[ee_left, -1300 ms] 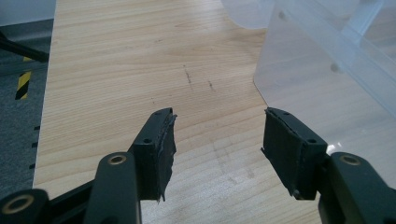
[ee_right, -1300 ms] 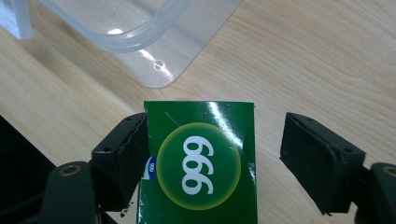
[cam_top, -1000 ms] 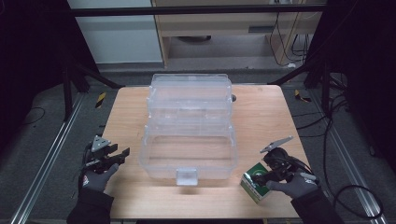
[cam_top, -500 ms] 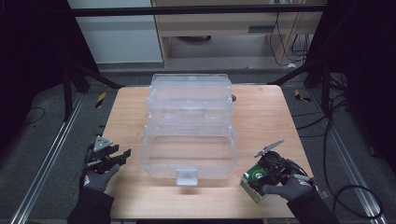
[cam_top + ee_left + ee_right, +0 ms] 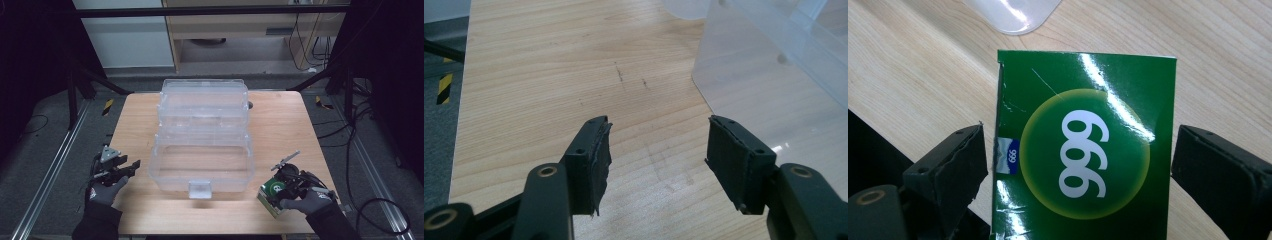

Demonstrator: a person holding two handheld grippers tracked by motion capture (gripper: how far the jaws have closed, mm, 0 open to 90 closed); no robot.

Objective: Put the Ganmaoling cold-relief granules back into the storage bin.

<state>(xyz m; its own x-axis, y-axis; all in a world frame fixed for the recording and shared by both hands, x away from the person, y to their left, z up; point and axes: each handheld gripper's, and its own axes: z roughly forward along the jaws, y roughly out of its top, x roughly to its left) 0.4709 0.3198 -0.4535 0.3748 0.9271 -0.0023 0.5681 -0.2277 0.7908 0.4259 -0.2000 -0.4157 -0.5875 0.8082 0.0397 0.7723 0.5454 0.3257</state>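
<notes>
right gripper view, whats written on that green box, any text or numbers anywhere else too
"999" in large white digits, upside down as seen, in the yellow-green circle on the green box.
"999" again, tiny and white, on the small blue tab at the box's left edge.
In the high view the green box is too small to read.
Clear plastic box and wooden table: no text seen.

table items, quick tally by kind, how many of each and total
clear plastic storage box: 1
green carton marked 999: 1
hand-held gripper: 2, the left hand-held gripper with nothing between its jaws, the right hand-held gripper with its jaws either side of the carton
total: 4
</notes>
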